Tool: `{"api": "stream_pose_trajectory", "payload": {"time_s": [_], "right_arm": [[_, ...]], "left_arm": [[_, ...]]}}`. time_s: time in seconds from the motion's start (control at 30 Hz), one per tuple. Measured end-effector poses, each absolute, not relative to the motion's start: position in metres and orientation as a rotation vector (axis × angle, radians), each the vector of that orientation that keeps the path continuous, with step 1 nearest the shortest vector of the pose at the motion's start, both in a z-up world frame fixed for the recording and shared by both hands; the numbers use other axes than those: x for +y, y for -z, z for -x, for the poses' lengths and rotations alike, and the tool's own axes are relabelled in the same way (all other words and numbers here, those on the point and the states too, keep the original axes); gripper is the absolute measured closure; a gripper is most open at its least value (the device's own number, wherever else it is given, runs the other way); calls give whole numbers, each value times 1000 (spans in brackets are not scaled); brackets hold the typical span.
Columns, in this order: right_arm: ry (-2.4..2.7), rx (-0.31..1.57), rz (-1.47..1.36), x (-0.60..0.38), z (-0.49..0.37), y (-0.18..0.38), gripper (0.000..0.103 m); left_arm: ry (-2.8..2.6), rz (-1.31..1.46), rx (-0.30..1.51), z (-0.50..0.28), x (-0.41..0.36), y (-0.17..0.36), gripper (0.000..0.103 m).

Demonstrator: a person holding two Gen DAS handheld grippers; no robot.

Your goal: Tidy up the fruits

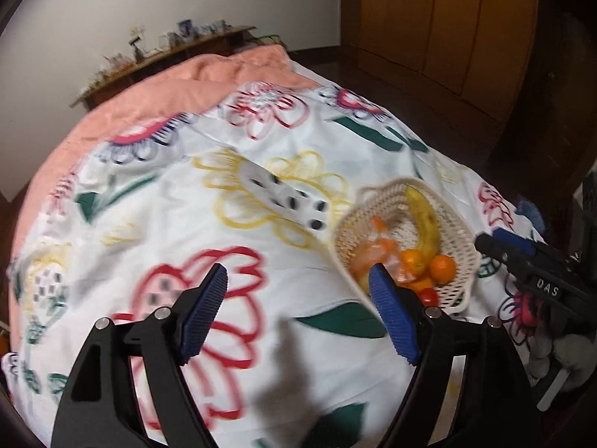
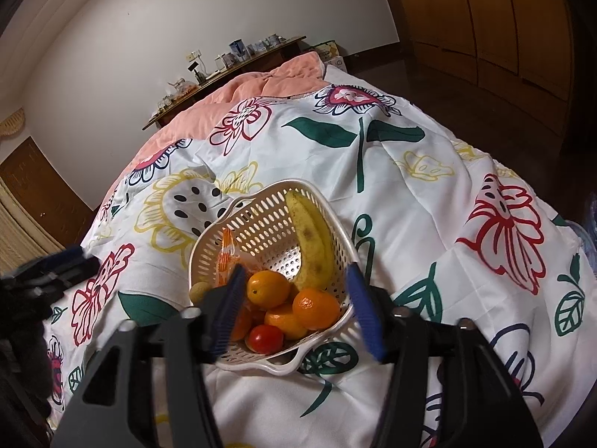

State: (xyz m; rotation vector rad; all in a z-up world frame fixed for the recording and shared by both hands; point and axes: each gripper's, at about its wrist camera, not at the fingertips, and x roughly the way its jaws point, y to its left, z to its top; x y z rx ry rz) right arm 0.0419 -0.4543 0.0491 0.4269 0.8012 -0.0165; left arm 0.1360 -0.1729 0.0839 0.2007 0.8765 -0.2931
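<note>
A cream perforated basket (image 2: 261, 224) sits on a flowered bedspread (image 2: 429, 194). It holds a banana (image 2: 315, 242), several oranges (image 2: 315, 308), a red tomato (image 2: 265, 339) and an orange plastic wrapper (image 2: 225, 252). A small yellow-green fruit (image 2: 197, 291) lies against its left side. My right gripper (image 2: 294, 313) is open and empty just above the basket's near rim. My left gripper (image 1: 298, 317) is open and empty over the bedspread (image 1: 186, 205), left of the basket (image 1: 462, 239). The right gripper (image 1: 522, 257) shows at the right edge of the left wrist view.
A pink blanket (image 2: 261, 86) covers the far end of the bed. Behind it stands a wooden shelf (image 2: 224, 71) with small items. Wooden wardrobe doors (image 2: 503, 18) line the right wall. Dark floor runs along the bed's right side.
</note>
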Motion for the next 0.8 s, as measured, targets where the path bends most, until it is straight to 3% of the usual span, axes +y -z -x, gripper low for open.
{"api": "stream_pose_trajectory", "payload": {"time_s": [0.23,0.37,0.8], "right_arm": [[-31,824,-374,-434,-43,-51,38],[-29,819,-339,-431,-38,-55,28],[23,862,-234,-432,-27,-53,27]], "left_arm": [[271,-104,827,-121,-160,-112,16],[268,-115,819,-99,-187,-97,12],[259,-223,834,-71,-223,-56,11]]}}
